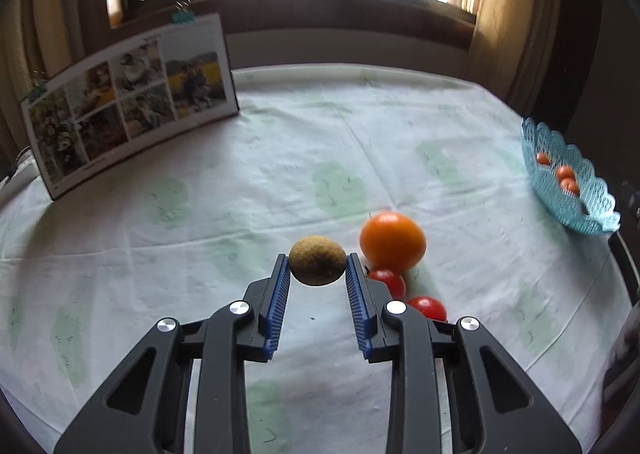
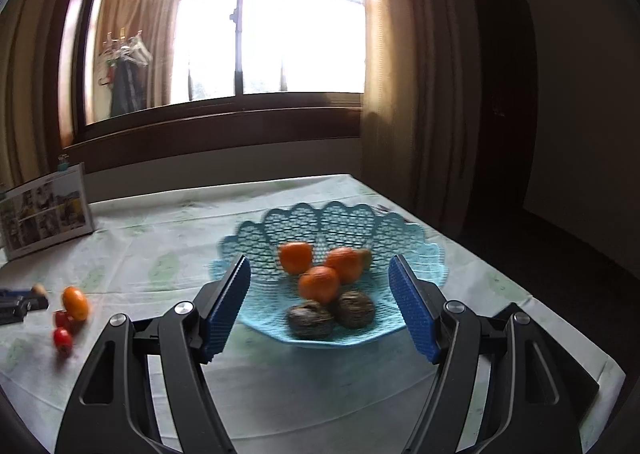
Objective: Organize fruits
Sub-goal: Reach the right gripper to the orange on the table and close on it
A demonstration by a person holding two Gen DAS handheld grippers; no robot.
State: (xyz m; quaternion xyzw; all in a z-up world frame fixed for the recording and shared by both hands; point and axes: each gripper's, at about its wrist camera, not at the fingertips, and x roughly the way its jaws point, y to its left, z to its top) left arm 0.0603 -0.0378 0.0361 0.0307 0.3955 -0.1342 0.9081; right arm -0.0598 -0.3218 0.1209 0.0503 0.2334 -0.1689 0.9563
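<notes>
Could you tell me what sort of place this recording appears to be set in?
Most likely a room in a home, perhaps a dining area. A table under a patterned tablecloth stands by a curtained window, a photo calendar is propped on it, and a blue basket holds fruit.

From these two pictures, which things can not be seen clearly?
- Right wrist view: the small fruit at the back of the blue basket is blurred and half hidden by an orange.
- Left wrist view: the left claw covers part of two small red fruits.
- Photo board: pictures too small to read.
</notes>
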